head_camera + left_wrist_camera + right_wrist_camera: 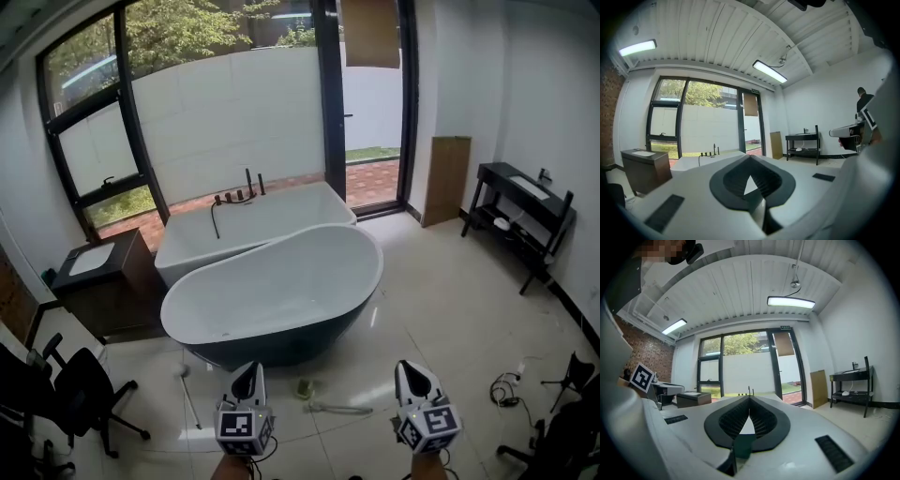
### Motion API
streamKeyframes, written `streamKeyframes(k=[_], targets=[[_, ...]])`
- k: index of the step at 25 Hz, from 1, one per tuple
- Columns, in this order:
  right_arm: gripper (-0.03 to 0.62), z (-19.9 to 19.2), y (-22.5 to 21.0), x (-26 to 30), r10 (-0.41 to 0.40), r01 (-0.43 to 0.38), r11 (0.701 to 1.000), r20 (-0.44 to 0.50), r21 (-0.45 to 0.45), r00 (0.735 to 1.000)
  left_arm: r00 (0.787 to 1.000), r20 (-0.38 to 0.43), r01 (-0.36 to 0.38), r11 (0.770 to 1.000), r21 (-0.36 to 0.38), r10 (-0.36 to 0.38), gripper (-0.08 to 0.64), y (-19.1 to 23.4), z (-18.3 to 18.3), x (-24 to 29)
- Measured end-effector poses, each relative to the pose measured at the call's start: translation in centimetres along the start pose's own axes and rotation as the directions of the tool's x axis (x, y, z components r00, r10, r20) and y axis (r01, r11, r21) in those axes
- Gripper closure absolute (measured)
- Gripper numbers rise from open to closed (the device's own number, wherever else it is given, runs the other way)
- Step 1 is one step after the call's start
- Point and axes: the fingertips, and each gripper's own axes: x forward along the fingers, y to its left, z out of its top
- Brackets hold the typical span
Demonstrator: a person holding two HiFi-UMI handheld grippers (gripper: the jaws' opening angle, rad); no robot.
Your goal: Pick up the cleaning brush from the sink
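Observation:
No cleaning brush shows in any view. The sink (528, 187) is a white basin on a black stand by the right wall, far from both grippers; it also appears as the sink stand (804, 142) and sink stand (849, 382) in the gripper views. What lies in the basin is hidden. My left gripper (247, 374) and right gripper (410, 371) are held side by side low in the head view, both pointing roughly level toward the bathtubs. The left gripper (750, 158) is shut on nothing, and the right gripper (750, 398) is likewise shut and empty.
Two white bathtubs (281, 281) stand straight ahead before a large window. A dark cabinet (103, 281) is at the left, with office chairs (80, 394) nearer. A long white tool (333, 408) and a stick (189, 398) lie on the tiled floor. Cables (506, 389) lie at the right.

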Motion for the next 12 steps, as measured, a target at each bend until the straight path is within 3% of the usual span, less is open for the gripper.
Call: streamKeyframes(k=[7, 12], targets=[[0.571, -2.1, -6.0, 1.6, 0.079, -0.079, 0.997, -0.027, 0.015, 0.996, 0.999, -0.031, -0.040, 0.999, 0.010, 0.040, 0.554, -5.4, -0.9, 3.1], [0.571, -4.8, -3.0, 5.3, 0.115, -0.114, 0.993, -0.067, 0.017, 0.991, 0.997, -0.051, -0.055, 0.998, 0.014, 0.055, 0.554, -2.0, -2.4, 4.2]])
